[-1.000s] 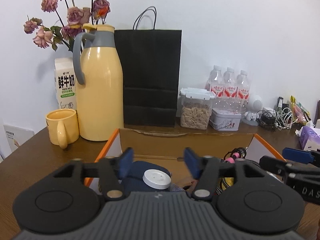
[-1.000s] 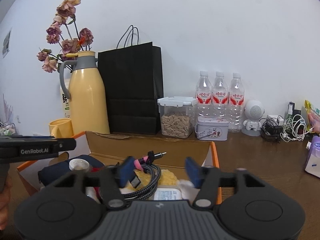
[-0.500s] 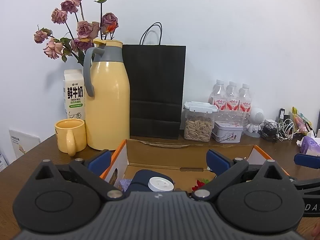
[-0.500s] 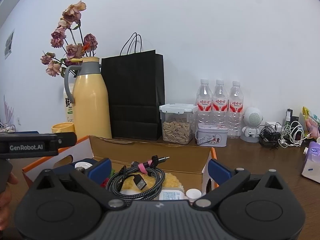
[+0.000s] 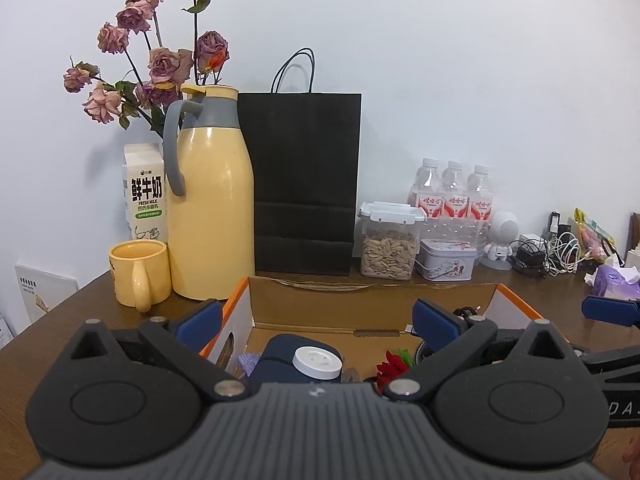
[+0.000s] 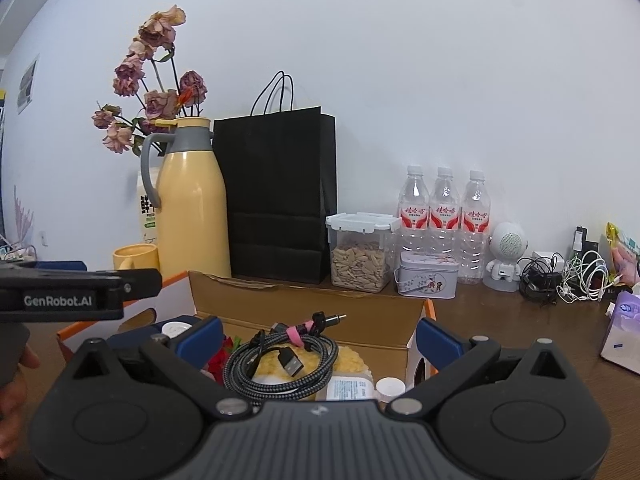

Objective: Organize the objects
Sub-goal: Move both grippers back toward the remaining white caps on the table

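Observation:
An open cardboard box with orange edges sits on the brown table just ahead of both grippers. In the left wrist view it holds a dark blue pouch with a white cap on it and a red flower. My left gripper is open wide above the box's near left part, with nothing between its fingers. The right wrist view shows a coiled braided cable on a yellow sponge in the box. Over these my right gripper is open and holds nothing.
Along the wall stand a milk carton, a yellow jug, a yellow mug, a black paper bag, a seed jar, a tin, water bottles, a white speaker, tangled cables and a tissue pack.
Both grippers' jaws have spread from about half open to fully open. Both views sit a little lower on the scene, so the jug and bag appear further down in the frame.

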The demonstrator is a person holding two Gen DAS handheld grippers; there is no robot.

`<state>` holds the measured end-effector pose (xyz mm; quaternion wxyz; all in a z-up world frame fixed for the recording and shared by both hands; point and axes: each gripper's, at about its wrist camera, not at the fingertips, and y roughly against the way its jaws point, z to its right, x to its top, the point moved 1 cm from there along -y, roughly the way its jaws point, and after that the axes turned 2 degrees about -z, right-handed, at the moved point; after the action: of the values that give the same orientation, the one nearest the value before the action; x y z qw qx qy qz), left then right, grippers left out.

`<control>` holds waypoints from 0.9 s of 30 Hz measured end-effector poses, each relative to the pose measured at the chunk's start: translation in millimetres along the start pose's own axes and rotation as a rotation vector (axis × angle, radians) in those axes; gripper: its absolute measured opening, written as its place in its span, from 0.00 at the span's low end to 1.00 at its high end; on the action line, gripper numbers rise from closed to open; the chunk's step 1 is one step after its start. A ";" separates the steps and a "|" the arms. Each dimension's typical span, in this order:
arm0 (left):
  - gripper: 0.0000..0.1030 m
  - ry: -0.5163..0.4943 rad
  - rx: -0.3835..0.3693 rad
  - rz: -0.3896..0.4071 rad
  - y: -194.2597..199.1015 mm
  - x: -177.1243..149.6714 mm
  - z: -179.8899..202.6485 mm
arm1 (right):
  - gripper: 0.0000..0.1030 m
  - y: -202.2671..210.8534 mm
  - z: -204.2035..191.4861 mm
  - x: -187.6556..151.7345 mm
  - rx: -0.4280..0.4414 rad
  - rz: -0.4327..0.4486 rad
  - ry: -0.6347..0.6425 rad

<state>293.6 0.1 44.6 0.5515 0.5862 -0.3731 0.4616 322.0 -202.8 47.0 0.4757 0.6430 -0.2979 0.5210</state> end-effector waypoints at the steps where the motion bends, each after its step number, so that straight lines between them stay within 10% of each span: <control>1: 1.00 -0.002 -0.002 -0.001 1.1 -0.5 0.0 | 1.00 1.3 -0.1 -0.1 -0.002 0.002 0.001; 27: 1.00 -0.067 0.004 -0.083 29.3 -34.9 -9.6 | 1.00 38.8 -11.7 -30.6 0.031 -0.048 0.041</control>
<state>254.3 3.8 19.9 0.5561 0.6176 -0.3657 0.4191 274.8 -209.8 29.5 0.4838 0.6466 -0.2646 0.5271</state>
